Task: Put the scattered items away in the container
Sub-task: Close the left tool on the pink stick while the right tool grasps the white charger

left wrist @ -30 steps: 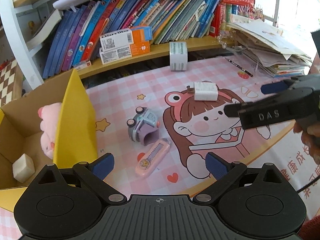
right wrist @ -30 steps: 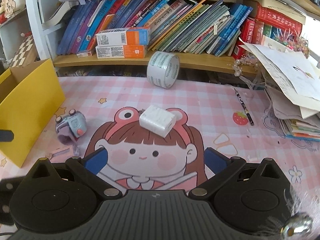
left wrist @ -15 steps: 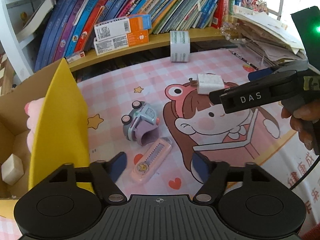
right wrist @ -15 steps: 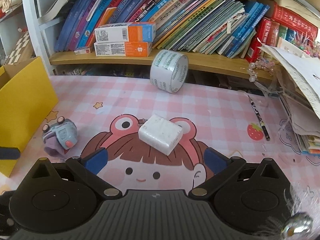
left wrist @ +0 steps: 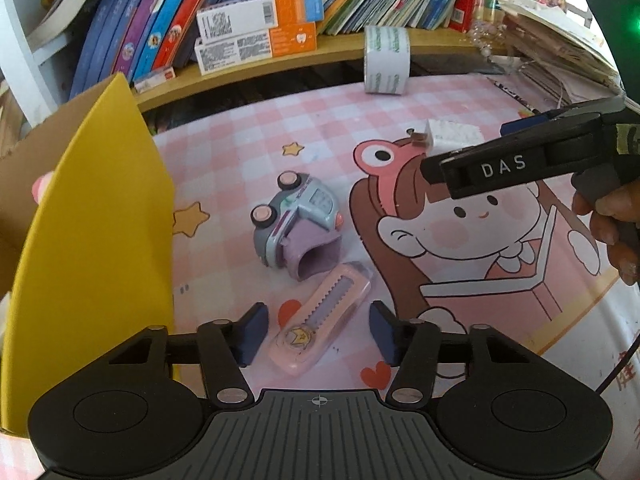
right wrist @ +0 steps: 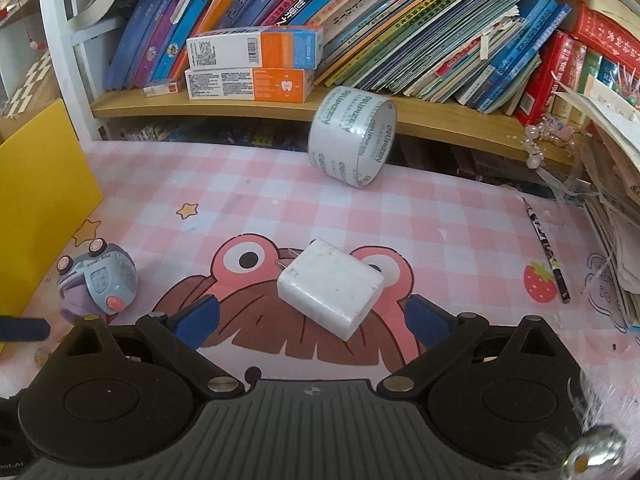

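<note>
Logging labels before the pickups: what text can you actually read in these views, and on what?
"DAS": side of the right tool.
"DELIPIZEN", repeated; spelling uncertain: tape roll.
"FUN" plus a blurred word: toy car.
Book spines and the orange-and-white boxes: print too small or blurred.
Mat: red characters cut off at the edge.

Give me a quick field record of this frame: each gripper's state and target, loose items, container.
left gripper: open, fingers either side of the pink utility knife, not closed on it
right gripper: open, white charger block between its fingers, not gripped
toy car: tipped on its side on the pink mat, beside the knife
tape roll: on edge against the bookshelf ledge
pencil: on the mat, right side
container: yellow cardboard box, left, flap up, pink plush partly visible inside
</note>
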Tool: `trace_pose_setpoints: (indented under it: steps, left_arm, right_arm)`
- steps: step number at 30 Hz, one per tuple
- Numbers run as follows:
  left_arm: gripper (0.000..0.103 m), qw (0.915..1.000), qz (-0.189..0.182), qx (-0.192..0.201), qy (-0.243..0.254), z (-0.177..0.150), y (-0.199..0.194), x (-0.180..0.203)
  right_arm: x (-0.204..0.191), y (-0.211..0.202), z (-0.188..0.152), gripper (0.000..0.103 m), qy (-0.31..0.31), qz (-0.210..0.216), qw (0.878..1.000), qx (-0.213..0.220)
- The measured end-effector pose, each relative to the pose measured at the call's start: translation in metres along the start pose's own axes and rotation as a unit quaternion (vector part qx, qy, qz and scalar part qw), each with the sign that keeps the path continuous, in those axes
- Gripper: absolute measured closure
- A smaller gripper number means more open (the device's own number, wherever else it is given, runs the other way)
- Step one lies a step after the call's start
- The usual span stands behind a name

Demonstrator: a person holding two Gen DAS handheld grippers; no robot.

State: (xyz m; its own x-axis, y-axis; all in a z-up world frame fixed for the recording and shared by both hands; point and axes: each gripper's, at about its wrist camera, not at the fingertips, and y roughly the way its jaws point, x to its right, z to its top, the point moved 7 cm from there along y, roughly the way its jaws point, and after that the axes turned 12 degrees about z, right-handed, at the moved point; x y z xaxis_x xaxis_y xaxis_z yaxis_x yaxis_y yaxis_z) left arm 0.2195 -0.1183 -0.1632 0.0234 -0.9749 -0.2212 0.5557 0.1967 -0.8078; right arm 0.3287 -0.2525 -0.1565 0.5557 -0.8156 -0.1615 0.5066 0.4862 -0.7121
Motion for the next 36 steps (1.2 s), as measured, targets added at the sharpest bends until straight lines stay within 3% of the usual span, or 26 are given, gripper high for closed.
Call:
trace_pose_setpoints:
  steps: [5,13,21,23,26,36]
  left_arm:
    - [0.072,0.9997,-0.023,-0.005,-0.004,-0.002,-0.003,0.005]
    - [0.073,0.9993,-0.038,-0.005,0.005,-0.004,-0.007,0.012]
    - [0.073,0.9993,-0.037,0.0,0.004,-0.004,-0.007,0.011]
    - [0.073,0.9993,-0.036,0.001,0.005,-0.004,-0.007,0.011]
    - [0.08,0.9994,-0.036,0.002,0.005,-0.004,-0.006,0.009]
    - [0.08,0.9985,-0.053,0.007,-0.013,-0.003,-0.015,0.006]
  right_arm:
    - [0.001,0.01,0.004,0.003,-0.002,-0.005,1.0,0.002]
    - [0.006,0.023,0.009,0.008,-0.002,-0.016,1.0,-0.001]
    - [0.012,0.028,0.005,0.025,0.01,-0.014,1.0,-0.006]
    - [0.013,0.026,0.005,0.04,0.01,-0.017,1.0,0.0]
    - [0.013,0.023,0.004,0.04,0.013,-0.014,1.0,-0.002]
    - [0.01,-0.001,-0.01,0.041,0.028,-0.009,1.0,-0.009]
